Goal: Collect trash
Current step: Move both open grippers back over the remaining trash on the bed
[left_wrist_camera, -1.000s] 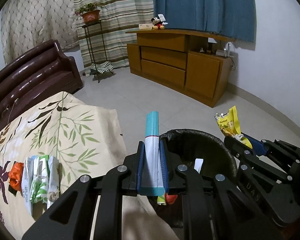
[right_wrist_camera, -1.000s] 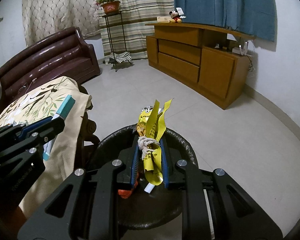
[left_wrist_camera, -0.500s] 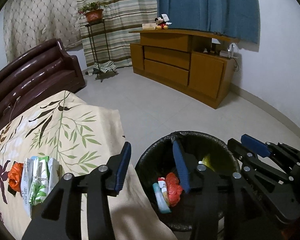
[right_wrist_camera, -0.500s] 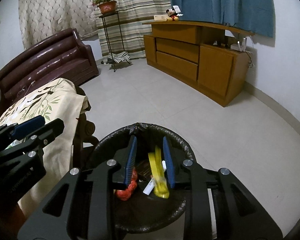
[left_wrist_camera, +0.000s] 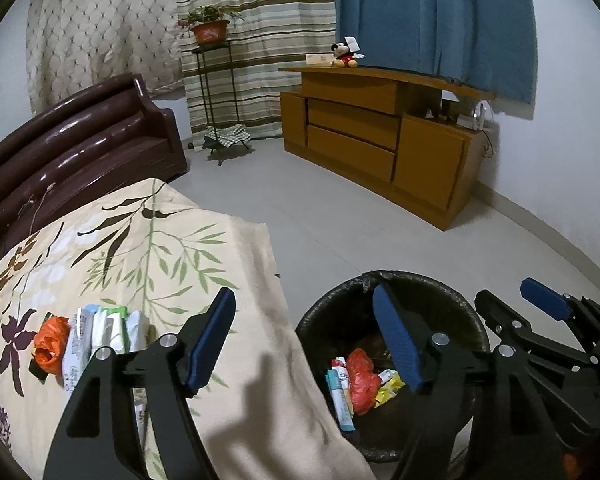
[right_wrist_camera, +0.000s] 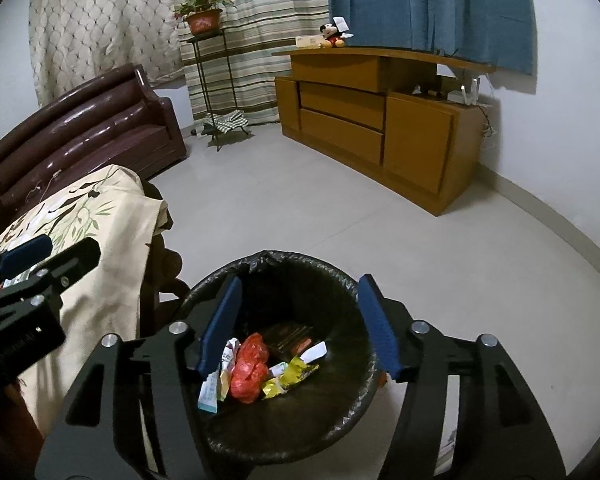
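Since a second ago both wrappers dropped into bin | left gripper and right gripper spread wide, empty | remaining trash on tablecloth | risk: fingers could snag loose cloth, scattering packets.

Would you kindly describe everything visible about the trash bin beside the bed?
The trash bin is round and dark, lined with a glossy black plastic bag bunched over its rim. It stands upright on the pale tiled floor, close beside the draped floral bedsheet. Inside lie a crumpled red bag, a yellow wrapper, a teal-tipped tube and white scraps. Both grippers' open jaws hover above it without touching.
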`<state>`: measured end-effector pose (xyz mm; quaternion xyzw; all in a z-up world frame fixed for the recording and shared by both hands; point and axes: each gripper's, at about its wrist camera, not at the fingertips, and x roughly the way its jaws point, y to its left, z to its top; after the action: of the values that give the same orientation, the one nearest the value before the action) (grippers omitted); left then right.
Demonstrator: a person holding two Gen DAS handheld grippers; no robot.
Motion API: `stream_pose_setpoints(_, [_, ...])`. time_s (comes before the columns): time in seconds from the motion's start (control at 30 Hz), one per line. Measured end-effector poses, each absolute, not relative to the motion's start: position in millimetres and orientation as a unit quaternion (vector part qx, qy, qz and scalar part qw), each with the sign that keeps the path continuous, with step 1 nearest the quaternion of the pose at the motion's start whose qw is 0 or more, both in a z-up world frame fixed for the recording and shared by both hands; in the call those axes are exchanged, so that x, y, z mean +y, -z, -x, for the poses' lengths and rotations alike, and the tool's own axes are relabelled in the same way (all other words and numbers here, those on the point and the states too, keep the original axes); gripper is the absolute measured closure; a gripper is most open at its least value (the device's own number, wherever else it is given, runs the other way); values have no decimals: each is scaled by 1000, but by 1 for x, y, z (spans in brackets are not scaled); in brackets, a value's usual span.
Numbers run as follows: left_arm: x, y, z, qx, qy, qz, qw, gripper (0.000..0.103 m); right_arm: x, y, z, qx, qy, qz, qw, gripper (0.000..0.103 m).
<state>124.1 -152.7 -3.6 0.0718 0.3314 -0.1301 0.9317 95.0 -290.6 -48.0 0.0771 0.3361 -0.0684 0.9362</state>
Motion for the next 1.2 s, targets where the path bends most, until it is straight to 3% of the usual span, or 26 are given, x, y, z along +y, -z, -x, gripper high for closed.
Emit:
stream_pose_setpoints(0.43, [-101, -5, -111, 330, 89, -56, 938, 30, -252, 42, -90, 340, 46, -55, 938, 26])
stream_pose_setpoints(1.2, [45, -4, -89, 347, -34, -1, 937, 30, -135, 18, -93, 346, -37, -13, 937, 14])
